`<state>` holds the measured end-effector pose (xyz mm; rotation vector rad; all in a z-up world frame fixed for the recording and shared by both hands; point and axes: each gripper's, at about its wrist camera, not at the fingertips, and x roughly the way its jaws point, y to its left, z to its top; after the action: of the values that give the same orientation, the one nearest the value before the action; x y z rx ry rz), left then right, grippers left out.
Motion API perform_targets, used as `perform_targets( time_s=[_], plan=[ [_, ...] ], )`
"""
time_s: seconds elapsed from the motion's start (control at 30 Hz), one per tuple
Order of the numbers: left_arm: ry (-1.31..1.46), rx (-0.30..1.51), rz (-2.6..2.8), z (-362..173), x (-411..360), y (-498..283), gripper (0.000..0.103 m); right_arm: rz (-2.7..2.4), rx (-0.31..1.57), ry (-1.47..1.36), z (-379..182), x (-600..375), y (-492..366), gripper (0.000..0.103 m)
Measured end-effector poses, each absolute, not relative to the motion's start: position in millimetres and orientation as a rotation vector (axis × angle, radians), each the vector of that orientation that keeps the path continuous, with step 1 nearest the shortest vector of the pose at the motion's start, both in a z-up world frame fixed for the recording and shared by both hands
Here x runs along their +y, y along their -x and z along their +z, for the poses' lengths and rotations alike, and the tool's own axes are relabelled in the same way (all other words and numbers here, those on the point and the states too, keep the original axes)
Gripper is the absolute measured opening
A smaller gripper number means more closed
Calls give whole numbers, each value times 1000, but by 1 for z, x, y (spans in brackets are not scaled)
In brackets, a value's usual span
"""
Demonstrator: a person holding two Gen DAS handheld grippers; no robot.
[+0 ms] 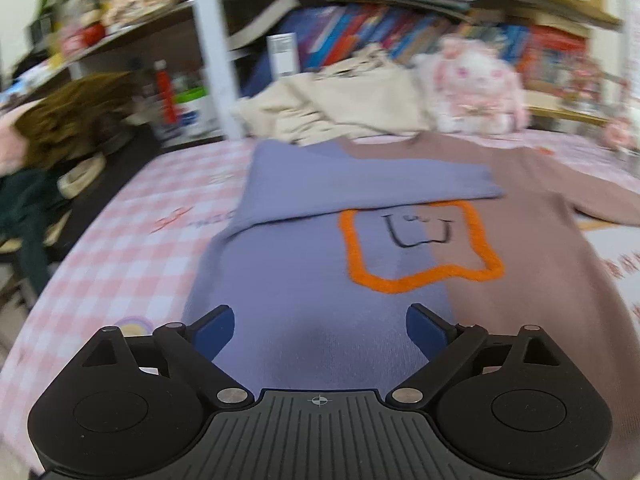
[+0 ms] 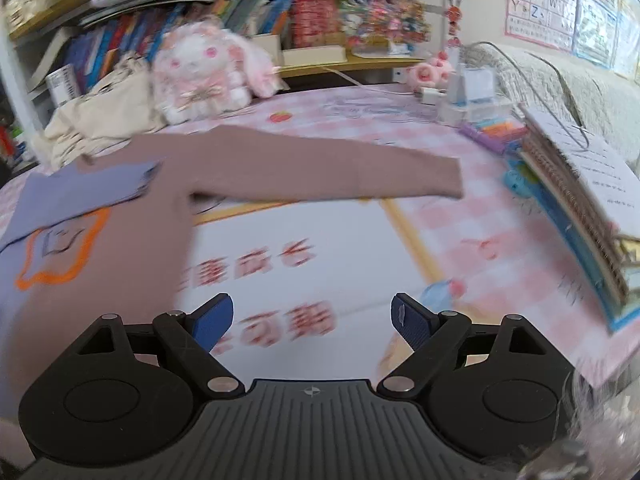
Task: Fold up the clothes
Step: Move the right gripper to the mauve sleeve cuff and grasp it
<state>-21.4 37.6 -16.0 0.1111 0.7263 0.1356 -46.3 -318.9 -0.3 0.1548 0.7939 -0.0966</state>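
Note:
A two-tone sweater (image 1: pixel 304 288), blue on one half and mauve on the other with an orange outlined patch (image 1: pixel 420 248), lies flat on the pink checked bed. Its blue sleeve (image 1: pixel 360 184) is folded across the chest. The mauve sleeve (image 2: pixel 320 172) lies stretched straight out to the right. My left gripper (image 1: pixel 320 328) is open and empty just above the blue lower half. My right gripper (image 2: pixel 312 320) is open and empty over the printed bedsheet, to the right of the sweater body (image 2: pixel 100 272).
A cream garment pile (image 1: pixel 340 104) and a pink plush rabbit (image 2: pixel 200 68) sit at the bed's far edge below bookshelves. Spiral notebooks (image 2: pixel 580 200) and a small charger box (image 2: pixel 472 92) lie on the right. A chair with clothes (image 1: pixel 48 152) stands at the left.

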Motion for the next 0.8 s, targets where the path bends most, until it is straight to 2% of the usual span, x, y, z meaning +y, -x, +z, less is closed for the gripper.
perform_targets(
  time_s=[0.3, 0.47, 0.7, 0.8],
  plan=[
    [-80, 734, 276, -10, -25, 25, 95, -93, 744, -173, 1, -420, 3, 85],
    [-135, 710, 312, -5, -50, 54, 100, -109, 753, -179, -5, -467, -25, 85],
    [-198, 740, 364, -3, -64, 79, 101, -51, 818, -228, -22, -488, -57, 84],
    [-229, 740, 376, -1, -71, 86, 101, -38, 824, -237, -27, -487, -64, 80]
  ],
)
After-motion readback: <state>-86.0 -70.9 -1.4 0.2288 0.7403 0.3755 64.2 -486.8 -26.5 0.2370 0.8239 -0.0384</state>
